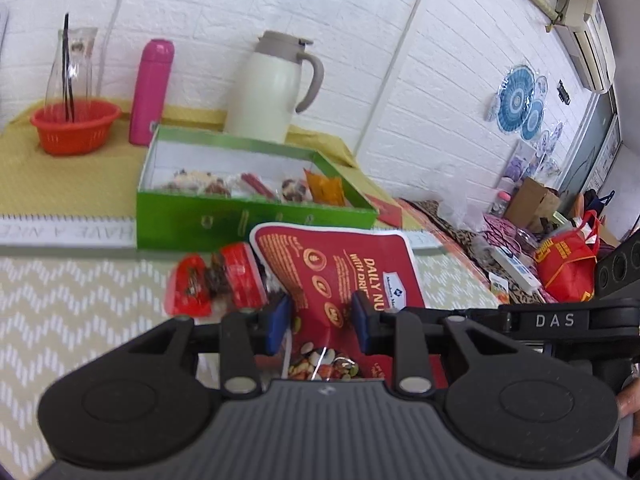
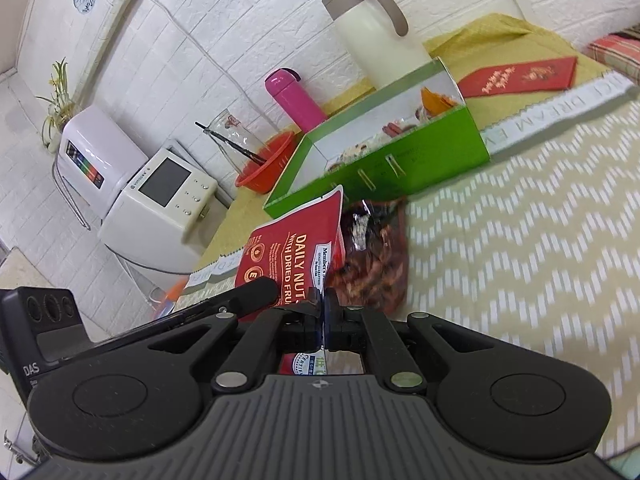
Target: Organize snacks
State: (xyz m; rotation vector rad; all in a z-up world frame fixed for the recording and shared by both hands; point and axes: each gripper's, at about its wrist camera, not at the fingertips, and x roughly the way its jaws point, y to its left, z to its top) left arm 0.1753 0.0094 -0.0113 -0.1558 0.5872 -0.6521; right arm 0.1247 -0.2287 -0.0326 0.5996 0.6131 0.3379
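Observation:
A red packet of daily nuts [image 1: 340,264] hangs above the zigzag mat, tilted, with its clear window of nuts toward me. My left gripper [image 1: 321,324] is shut on its lower part, a blue pad on each side. My right gripper [image 2: 323,314] is shut on the same nut packet [image 2: 288,248] at its white side seam. A second red packet with dark contents [image 1: 208,284] [image 2: 372,248] sits just beyond, in front of the open green box [image 1: 256,224] [image 2: 420,160]. That box holds several wrapped snacks.
Behind the box stand a white jug [image 1: 268,88], a pink flask [image 1: 152,92] and an orange basket [image 1: 74,124] with a glass carafe. A red envelope [image 2: 520,76] lies right of the box. White appliances [image 2: 156,200] stand off the table's left end.

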